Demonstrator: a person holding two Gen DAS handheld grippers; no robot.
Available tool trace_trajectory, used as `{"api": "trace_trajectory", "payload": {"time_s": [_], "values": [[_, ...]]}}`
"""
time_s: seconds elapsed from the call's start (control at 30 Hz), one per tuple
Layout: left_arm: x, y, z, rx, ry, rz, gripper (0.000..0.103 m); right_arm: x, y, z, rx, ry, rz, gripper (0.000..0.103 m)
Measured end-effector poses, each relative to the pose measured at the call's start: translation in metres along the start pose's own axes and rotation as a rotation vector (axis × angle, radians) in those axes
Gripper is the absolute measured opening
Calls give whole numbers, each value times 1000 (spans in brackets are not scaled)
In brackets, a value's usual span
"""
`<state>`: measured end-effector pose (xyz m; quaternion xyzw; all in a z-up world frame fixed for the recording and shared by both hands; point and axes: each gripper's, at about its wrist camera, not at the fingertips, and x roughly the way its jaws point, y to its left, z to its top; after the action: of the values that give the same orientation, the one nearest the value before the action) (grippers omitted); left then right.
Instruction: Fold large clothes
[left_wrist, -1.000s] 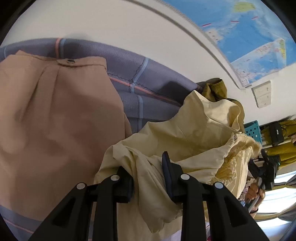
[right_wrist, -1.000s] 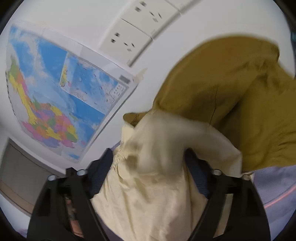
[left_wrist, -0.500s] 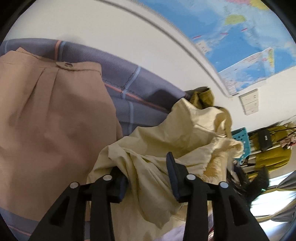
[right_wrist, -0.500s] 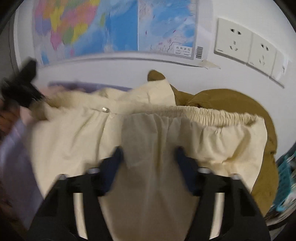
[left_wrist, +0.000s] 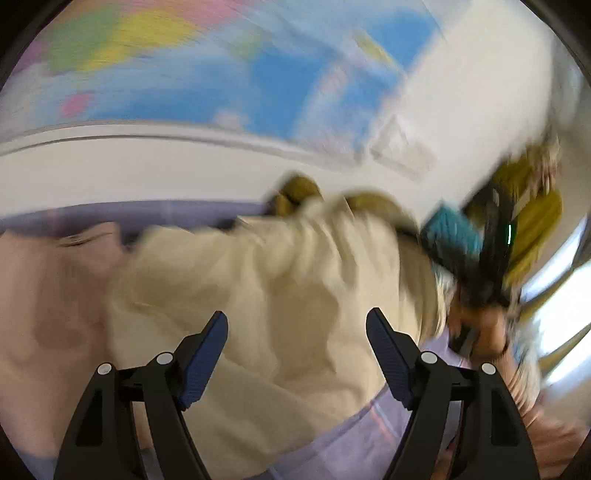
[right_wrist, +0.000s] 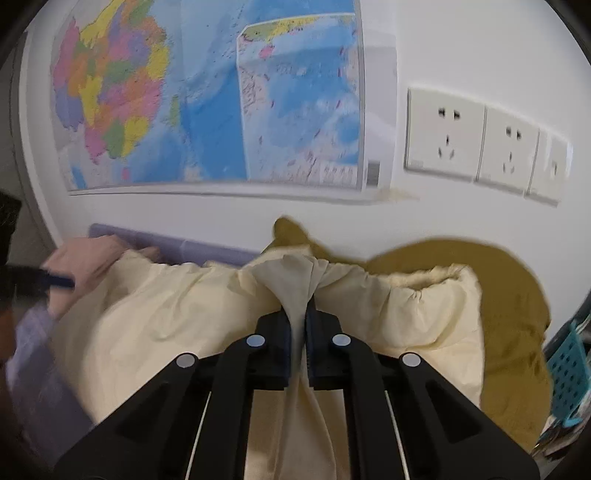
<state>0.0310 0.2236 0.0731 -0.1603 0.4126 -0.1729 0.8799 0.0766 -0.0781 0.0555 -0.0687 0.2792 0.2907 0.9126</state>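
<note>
On the bed: cream garment (right_wrist: 192, 317), soft, light, crumpled. Right gripper (right_wrist: 297, 325) pinches its fold; left gripper (left_wrist: 295, 334) spread, empty. Best grip: elastic hem.

Left gripper (left_wrist: 295, 325) black, blue ribbed pads (left_wrist: 207, 354), silver screws, right gripper (right_wrist: 298, 325) black likewise, white cables beneath its screws

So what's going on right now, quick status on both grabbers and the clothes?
Left gripper open, hovering over the cream garment. Right gripper shut on a pinch of that cloth. Mustard garment lies against it, right side. Left view blurred.
</note>
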Motion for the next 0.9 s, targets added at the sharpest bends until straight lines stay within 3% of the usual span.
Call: {"api": "trace_trajectory", "payload": {"time_s": [0.1,0.23,0.27,0.3,0.33,0.37,0.4,0.57,0.6,0.7,0.83,0.9], "values": [[47,-9,-1,2,90,-2,74,30,1,2,-1,41,-16,5],[95,4,0,-38,147,97,68,55,4,-5,-43,95,-49,12],[102,8,1,-50,148,117,68,58,3,-5,-39,109,-44,17],[109,14,0,-69,155,128,68,58,1,-6,-34,123,-42,33],[111,16,0,-76,157,127,68,56,-2,-6,-24,127,-56,58],[110,16,-2,-80,150,132,67,48,-6,-7,-17,122,-58,66],[104,12,-5,-72,130,138,67,34,-10,-10,-20,108,-14,69],[49,2,-23,-11,-22,144,72,-44,-55,-40,70,-14,21,83],[31,3,-30,-7,-64,162,78,-55,-67,-50,113,-21,30,86],[-14,14,-56,-28,-158,236,81,-76,-105,-92,217,9,31,89],[-40,35,-92,-90,-154,276,89,-72,-129,-139,318,81,84,93],[-27,40,-107,-109,-115,261,89,-61,-131,-154,348,117,136,94]]}}
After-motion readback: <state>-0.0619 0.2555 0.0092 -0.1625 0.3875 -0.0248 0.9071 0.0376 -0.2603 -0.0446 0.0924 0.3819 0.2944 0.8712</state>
